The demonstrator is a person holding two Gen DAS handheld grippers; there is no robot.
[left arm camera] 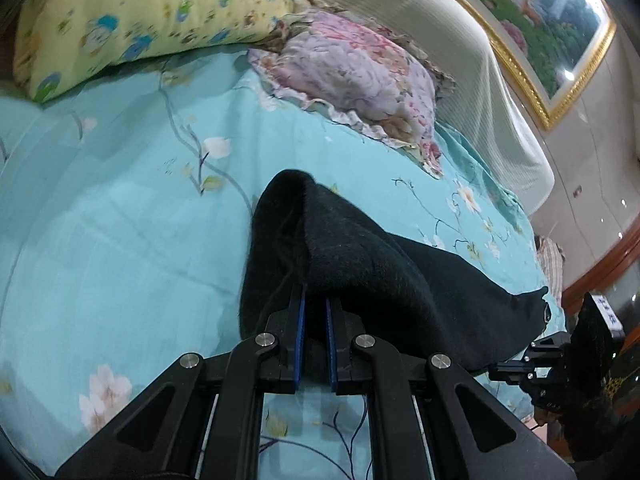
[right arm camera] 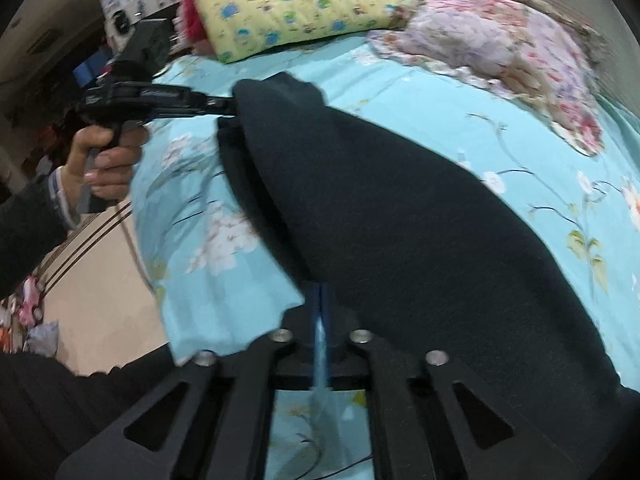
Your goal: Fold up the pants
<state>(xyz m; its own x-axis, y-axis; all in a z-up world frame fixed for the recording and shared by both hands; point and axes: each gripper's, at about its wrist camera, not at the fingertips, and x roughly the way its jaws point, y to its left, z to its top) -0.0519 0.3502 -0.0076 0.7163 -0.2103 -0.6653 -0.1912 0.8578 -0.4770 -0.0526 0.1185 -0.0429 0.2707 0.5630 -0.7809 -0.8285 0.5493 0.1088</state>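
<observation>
I have the black pants (left arm camera: 372, 280) lifted by one edge, a corner in each of my grippers, so the cloth hangs as a taut band between them above the bed (left arm camera: 120, 220). My guess is that I hold it this way to carry that edge over and lay it down on the rest of the garment, making a clean fold instead of a bunched one.

My left gripper (left arm camera: 315, 312) has its jaws pressed nearly together, pinching a thick fold of the pants; the fabric rises out of the blue pads (left arm camera: 300, 340) and arches up and over in front of them, then runs off to the right toward my other hand. In the right wrist view, the left gripper (right arm camera: 230, 106) meets the far corner of the cloth, held by my left hand (right arm camera: 106, 160).

My right gripper (right arm camera: 320, 300) is squeezed fully together on the near edge of the pants, which spread away from the tips up and to the right across the turquoise flowered bedsheet (right arm camera: 520, 152). A strip of pale blue shows between the pads, so I may have caught some sheet as well; I cannot be sure.

Beyond the pants lie a yellow cartoon-print pillow (left arm camera: 152, 20) and a pink floral pillow (left arm camera: 352, 76), well apart from my work.
</observation>
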